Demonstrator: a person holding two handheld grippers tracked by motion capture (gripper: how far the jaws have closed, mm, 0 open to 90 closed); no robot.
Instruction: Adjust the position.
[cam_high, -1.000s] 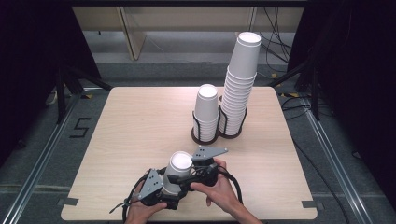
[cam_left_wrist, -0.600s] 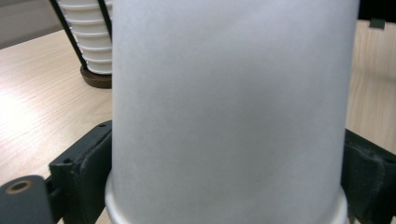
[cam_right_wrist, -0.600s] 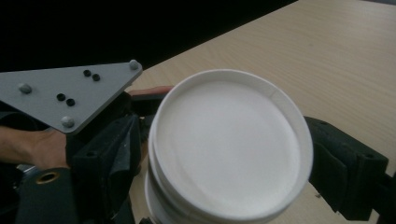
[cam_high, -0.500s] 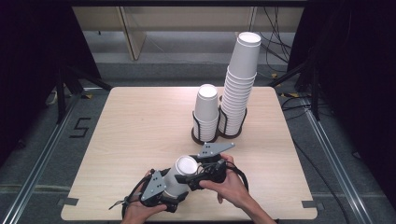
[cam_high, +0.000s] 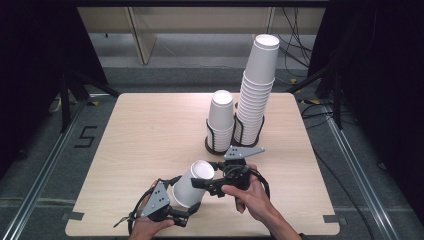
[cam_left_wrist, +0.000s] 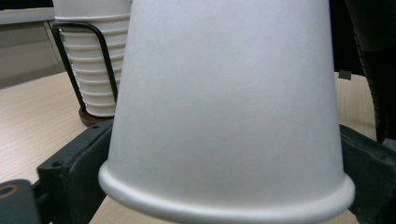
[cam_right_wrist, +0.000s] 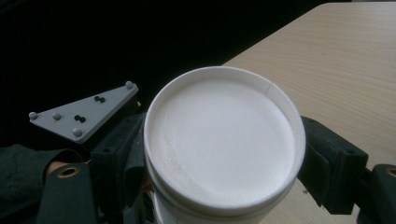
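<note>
A white paper cup (cam_high: 191, 185) is held off the surface (cam_high: 150, 130) near its front edge, between the person's two hands. It is upside down and tilted: its closed base points up and away toward the far right, its rolled rim down toward the person's left hand (cam_high: 145, 227), so its long axis leans diagonally.

The left hand sits low at the front edge, gripping the left tool (cam_high: 187, 210) from below, with the grey three-cornered plate facing up. The right hand (cam_high: 247, 195) comes in from the right, palm wrapped round the right tool (cam_high: 200, 182), which points leftward at the cup's upper part.

In the left gripper view the left tool's black jaws flank the cup (cam_left_wrist: 229, 107) at its rim, one on each side; they have just been opening, and I cannot tell whether the pads are pressing on the cup. In the right gripper view the right tool's jaws stand spread on either side of the cup's base (cam_right_wrist: 224, 140), pinching it just below the bottom ring.

Behind, two stacks of cups (cam_high: 256, 90) stand in black wire holders (cam_high: 220, 140) on the far right of the surface.
</note>
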